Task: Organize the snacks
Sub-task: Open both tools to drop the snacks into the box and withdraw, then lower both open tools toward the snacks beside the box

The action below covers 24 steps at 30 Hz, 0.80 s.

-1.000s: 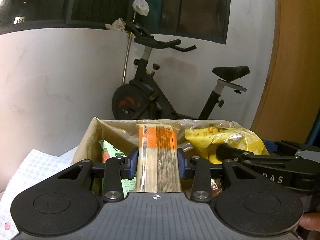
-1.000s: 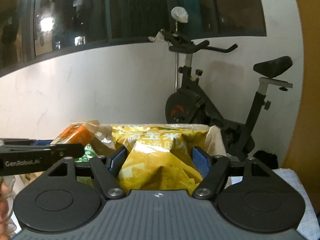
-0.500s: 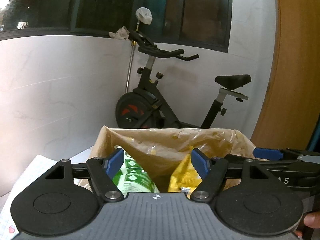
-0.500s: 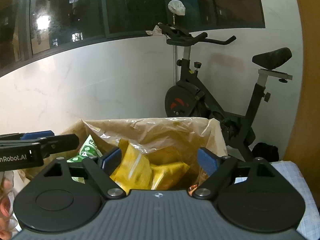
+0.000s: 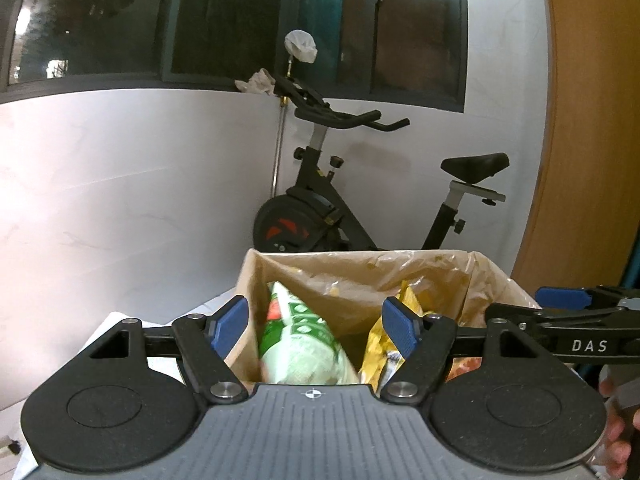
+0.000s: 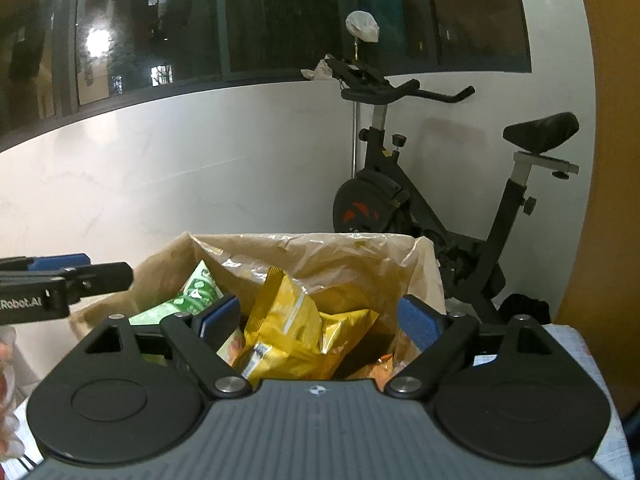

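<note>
Crinkly yellow snack bag [image 6: 296,336] and green-white packet [image 5: 298,344] sit in the plastic-lined cardboard box [image 5: 496,276], left tool [image 5: 314,326] and right tool [image 6: 320,320] hovering above, pads apart, empty.

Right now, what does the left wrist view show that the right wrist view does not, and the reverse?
Only the left wrist view shows the right tool side-on at its right edge. Only the right wrist view shows the left tool side-on and a black object on the floor. Both show the lined box, the green packet, the yellow bag, the exercise bike and open tool fingers.
</note>
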### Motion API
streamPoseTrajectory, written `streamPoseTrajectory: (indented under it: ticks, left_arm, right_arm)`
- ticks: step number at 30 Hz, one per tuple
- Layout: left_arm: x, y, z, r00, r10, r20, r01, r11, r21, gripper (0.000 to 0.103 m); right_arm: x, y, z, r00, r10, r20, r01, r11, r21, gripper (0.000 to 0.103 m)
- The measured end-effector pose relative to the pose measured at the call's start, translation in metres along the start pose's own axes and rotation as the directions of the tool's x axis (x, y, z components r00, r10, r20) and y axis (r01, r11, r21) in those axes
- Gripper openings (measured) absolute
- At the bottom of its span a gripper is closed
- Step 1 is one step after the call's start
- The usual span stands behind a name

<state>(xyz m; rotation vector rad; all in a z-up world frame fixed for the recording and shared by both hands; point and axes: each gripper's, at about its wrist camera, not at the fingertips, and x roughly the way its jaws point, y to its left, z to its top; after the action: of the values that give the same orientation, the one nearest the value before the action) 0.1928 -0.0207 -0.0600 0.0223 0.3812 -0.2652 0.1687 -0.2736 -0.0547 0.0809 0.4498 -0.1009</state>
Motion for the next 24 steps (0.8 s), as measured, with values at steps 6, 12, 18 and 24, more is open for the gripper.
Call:
streamPoseTrajectory:
  ticks: [6, 12, 18, 24]
  left_arm:
    - [-0.025, 0.01, -0.006, 1.0, 0.017, 0.014, -0.017, 1.0, -0.02, 0.076]
    - [-0.041, 0.012, -0.016, 0.999, 0.024, 0.023, -0.023, 0.999, -0.022, 0.076]
    - [-0.055, 0.009, -0.034, 1.0, 0.012, 0.02, -0.012, 1.0, -0.024, 0.076]
    - [-0.067, 0.005, -0.06, 1.0, -0.008, 0.0, 0.008, 0.999, -0.031, 0.076]
  right_arm:
    - [-0.022, 0.004, -0.01, 1.0, -0.01, 0.02, 0.01, 1.0, -0.013, 0.088]
    - [-0.042, 0.005, -0.019, 0.999, -0.017, 0.034, 0.017, 1.0, -0.008, 0.088]
    - [-0.062, 0.007, -0.031, 0.998, -0.029, 0.049, 0.03, 0.999, -0.017, 0.088]
    - [-0.08, 0.008, -0.051, 0.997, -0.045, 0.065, 0.046, 0.999, -0.016, 0.088]
